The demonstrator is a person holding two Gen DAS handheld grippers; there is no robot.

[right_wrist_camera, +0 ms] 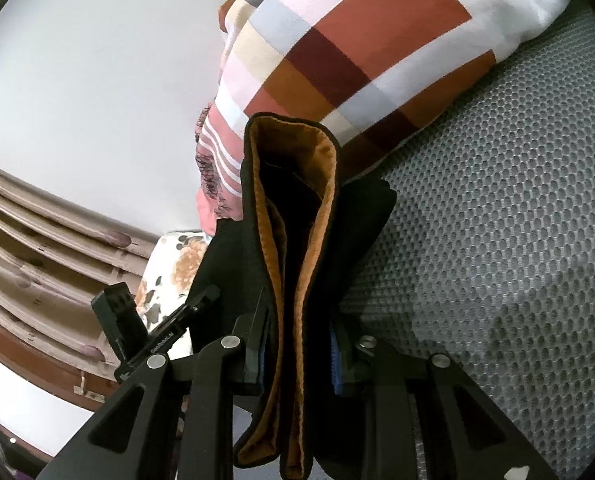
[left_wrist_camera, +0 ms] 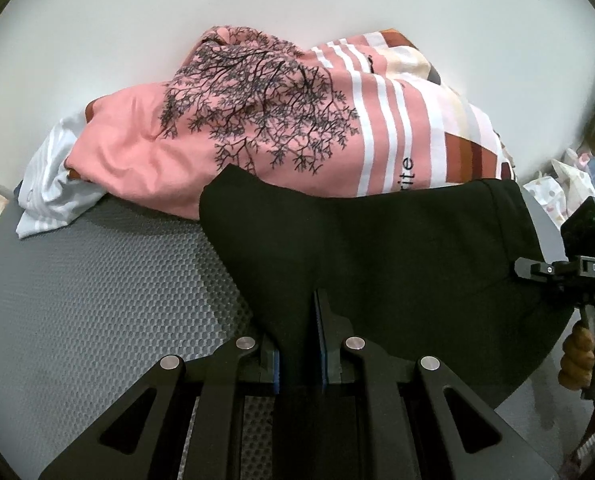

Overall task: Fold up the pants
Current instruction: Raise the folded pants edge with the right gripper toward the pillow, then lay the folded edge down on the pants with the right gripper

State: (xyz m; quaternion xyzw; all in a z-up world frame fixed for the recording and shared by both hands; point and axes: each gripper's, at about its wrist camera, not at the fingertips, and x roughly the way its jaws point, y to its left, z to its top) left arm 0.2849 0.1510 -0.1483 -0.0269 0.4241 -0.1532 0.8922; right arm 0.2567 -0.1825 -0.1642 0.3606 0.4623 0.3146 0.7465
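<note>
The black pants [left_wrist_camera: 377,248] lie spread over the grey honeycomb-textured mat [left_wrist_camera: 97,280], held off it along their near edge by both claws. The left claw [left_wrist_camera: 299,344] is nearly closed, its blue-padded fingers [left_wrist_camera: 320,320] pinching a narrow tuck of the black cloth at the near edge. The right claw [right_wrist_camera: 297,344] is also nearly closed, clamped on a thicker bundle: the doubled waistband of the pants [right_wrist_camera: 293,260], whose orange-brown lining shows in layered folds rising upright between the fingers. In the left wrist view the right claw [left_wrist_camera: 537,272] sits at the far right, at the cloth's right edge, with a hand [left_wrist_camera: 577,356] gripping its handle below. The pants' long axis runs roughly side to side across the left wrist view, from the pointed corner on the left to the band on the right. Their far edge touches or slightly overlaps the pink blanket [left_wrist_camera: 225,120] with a black tree print and white stripes, which is piled against the pale wall [left_wrist_camera: 257,0] and closes off the far side. A checked pillow [right_wrist_camera: 357,52] in rust, maroon and grey lies just beyond the waistband, touching the blanket. A white striped cloth [left_wrist_camera: 53,196] sits at the blanket's left end. Open mat lies to the left of the pants in the left wrist view and to the right of the waistband [right_wrist_camera: 497,220] in the right wrist view.
</note>
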